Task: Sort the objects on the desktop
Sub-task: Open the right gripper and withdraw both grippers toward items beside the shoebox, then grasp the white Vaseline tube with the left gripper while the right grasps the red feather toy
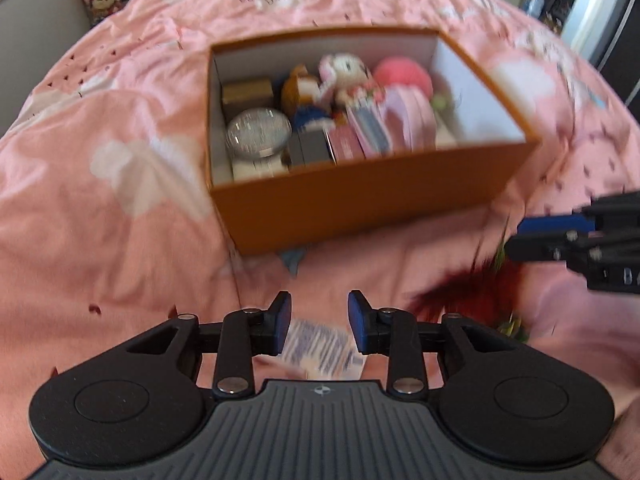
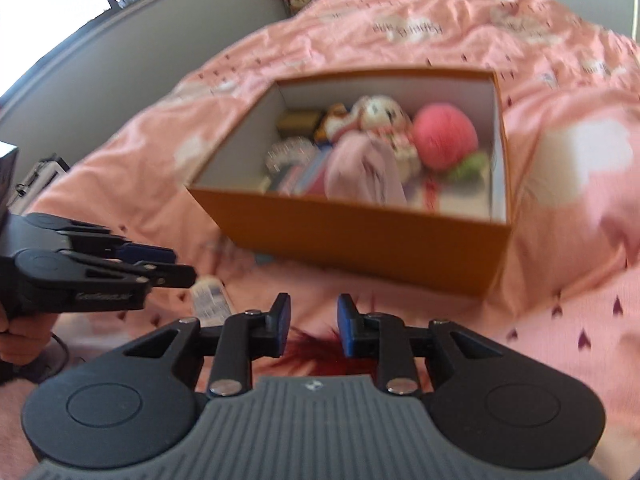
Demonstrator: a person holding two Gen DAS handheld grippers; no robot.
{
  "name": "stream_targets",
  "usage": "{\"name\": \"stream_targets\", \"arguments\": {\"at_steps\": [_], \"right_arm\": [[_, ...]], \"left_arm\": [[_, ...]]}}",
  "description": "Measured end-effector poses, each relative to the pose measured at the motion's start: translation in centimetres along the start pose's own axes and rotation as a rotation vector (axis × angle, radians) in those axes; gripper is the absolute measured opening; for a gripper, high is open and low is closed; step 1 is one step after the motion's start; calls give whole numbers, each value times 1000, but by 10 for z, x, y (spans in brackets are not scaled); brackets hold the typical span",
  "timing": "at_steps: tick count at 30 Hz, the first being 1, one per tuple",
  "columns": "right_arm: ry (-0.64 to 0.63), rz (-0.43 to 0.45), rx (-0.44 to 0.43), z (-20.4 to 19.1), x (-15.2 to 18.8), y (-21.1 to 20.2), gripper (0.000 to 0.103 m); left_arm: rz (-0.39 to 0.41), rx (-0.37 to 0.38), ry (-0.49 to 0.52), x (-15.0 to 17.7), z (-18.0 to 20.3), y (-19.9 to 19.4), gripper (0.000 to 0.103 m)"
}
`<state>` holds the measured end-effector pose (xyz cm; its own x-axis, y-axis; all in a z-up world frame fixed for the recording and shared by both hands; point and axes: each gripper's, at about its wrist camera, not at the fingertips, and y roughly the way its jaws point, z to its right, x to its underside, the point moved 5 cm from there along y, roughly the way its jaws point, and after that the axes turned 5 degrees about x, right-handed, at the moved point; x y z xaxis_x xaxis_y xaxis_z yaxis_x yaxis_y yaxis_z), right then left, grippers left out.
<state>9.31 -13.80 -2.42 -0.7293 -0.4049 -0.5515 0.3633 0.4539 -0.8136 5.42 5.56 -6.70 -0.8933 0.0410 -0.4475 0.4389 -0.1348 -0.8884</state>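
Your left hand-held gripper point(image 1: 319, 322) stands part open with nothing between its pads; just below and ahead of it, on the bed point(image 1: 100, 208), lies a small printed packet point(image 1: 320, 350). It looks flat, light and a bit slick, though the blur hides what it really is. I would close across its short width near the middle so it cannot pivot or slide out.

Your right hand-held gripper point(image 2: 312, 324) is also part open and holds nothing. Right under its fingertips is a dark red feathery tuft point(image 2: 320, 354) with a green bit point(image 1: 514, 326) at its side. It should be very light, soft and easily crushed, so take it low where the strands gather, not at the loose tips, and squeeze gently.

The orange box point(image 1: 360, 204) sits beyond both tools, already crowded with plush toys point(image 1: 348, 76), a pink ball point(image 1: 402, 74) and a glass globe point(image 1: 258, 134). That globe looks breakable, so drop nothing on the box's left end.
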Motion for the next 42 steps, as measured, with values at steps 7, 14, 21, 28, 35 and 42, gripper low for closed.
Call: {"name": "stream_targets", "arguments": {"at_steps": [7, 14, 21, 28, 35, 42], "right_arm": [[30, -119, 62, 12, 29, 22, 42], [53, -180, 70, 18, 38, 46, 51], [45, -194, 75, 16, 34, 67, 47], [65, -127, 50, 17, 30, 55, 12], [65, 33, 49, 14, 12, 20, 11], [77, -34, 64, 19, 18, 37, 11]], "left_arm": [[-82, -60, 150, 22, 28, 21, 52], [-115, -110, 247, 30, 39, 36, 60], [-148, -122, 287, 34, 44, 51, 61], [-156, -102, 235, 34, 36, 57, 66], [-152, -116, 229, 34, 33, 61, 67], [-141, -227, 359, 37, 48, 67, 62]]}}
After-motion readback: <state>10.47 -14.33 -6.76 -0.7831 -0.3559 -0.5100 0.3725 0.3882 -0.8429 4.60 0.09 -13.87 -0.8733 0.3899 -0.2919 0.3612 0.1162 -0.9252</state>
